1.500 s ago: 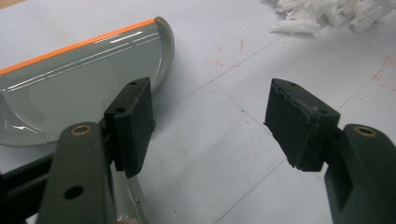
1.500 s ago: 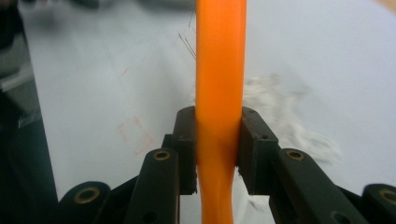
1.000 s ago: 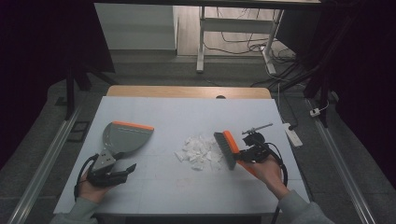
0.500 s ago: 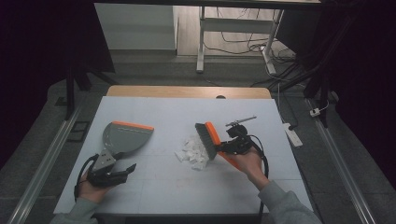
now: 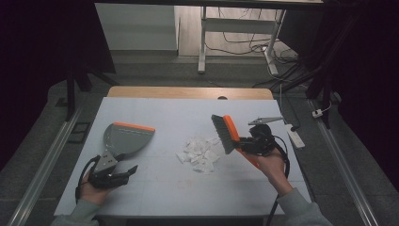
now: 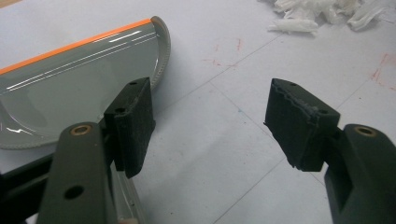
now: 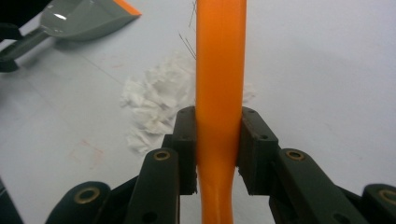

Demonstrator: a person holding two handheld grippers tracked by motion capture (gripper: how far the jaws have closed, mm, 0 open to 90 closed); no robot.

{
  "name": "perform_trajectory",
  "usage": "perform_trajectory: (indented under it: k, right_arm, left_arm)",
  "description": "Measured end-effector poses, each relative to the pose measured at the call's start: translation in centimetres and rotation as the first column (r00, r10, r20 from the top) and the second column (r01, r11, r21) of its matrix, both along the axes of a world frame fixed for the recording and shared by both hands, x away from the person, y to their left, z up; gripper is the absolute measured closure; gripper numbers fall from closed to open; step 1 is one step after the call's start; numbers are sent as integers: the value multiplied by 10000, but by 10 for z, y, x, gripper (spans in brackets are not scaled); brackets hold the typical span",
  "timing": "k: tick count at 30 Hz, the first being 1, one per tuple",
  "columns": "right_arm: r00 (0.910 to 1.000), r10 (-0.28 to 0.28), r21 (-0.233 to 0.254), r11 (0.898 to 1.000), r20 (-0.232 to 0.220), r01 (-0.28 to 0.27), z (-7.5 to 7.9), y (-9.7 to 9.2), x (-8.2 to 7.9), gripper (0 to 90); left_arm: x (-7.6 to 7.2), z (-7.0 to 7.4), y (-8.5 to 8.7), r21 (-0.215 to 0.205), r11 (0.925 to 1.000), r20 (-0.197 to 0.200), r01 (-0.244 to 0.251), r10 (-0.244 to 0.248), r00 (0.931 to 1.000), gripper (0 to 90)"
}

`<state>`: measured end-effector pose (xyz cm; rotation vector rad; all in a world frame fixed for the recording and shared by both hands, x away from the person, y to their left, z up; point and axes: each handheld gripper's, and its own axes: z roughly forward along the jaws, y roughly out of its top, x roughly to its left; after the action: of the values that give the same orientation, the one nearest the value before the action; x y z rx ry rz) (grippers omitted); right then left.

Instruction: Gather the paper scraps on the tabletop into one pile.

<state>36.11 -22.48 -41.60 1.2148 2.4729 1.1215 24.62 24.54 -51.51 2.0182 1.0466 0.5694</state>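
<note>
A grey dustpan [image 5: 126, 138] with an orange lip lies at the table's left, its handle pointing toward my left gripper [image 5: 128, 171]. That gripper rests on the table, open, with the dustpan [image 6: 70, 88] just beside its left jaw and bare table between the pads [image 6: 210, 121]. A pile of white paper scraps [image 5: 200, 153] sits mid-table. My right gripper [image 5: 248, 143] is shut on the orange handle of a brush [image 5: 225, 133], held tilted just right of the pile with its dark bristles facing it. The handle [image 7: 219, 70] runs up between the jaws [image 7: 218, 149], over the scraps [image 7: 156, 100].
The white tabletop [image 5: 179, 193] has a wooden strip [image 5: 188, 92] along its far edge. A white bar-shaped object [image 5: 295, 136] lies at the right edge. Desk legs and cables stand on the floor beyond. Faint red marks show on the surface [image 6: 383, 65].
The right gripper carried the brush left toward the scraps, then back right and slightly farther away. The left gripper and dustpan have stayed still.
</note>
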Motion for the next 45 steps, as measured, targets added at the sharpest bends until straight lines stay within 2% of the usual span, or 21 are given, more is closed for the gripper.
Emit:
perform_trajectory:
  k: [8,13,18,26,36,45]
  right_arm:
    - [9997,-191,-307,9993,173,196,-19,-22,-2,706]
    - [9983,-377,-561,9976,444,402,-25,-39,-7,706]
    - [9960,-624,-605,9960,633,662,-29,-56,-14,706]
    - [9918,-821,-312,9958,976,855,-37,-78,-28,706]
    - [9893,-535,-303,9978,1359,581,-44,-77,-34,706]
    - [9880,-454,-340,9981,1476,509,-49,-76,-36,706]
  left_arm:
    - [0,0,0,6,10000,-20,-11,11,10000,331]
    - [1,0,-1,40,10000,-49,-42,42,10000,331]
    - [1,0,-1,52,10000,-59,-78,78,10000,331]
    - [2,0,-1,44,9999,-38,-115,115,9999,331]
    - [2,1,-2,52,9999,-14,-112,112,9999,331]
    - [2,1,-2,37,9999,-6,-111,111,9999,331]
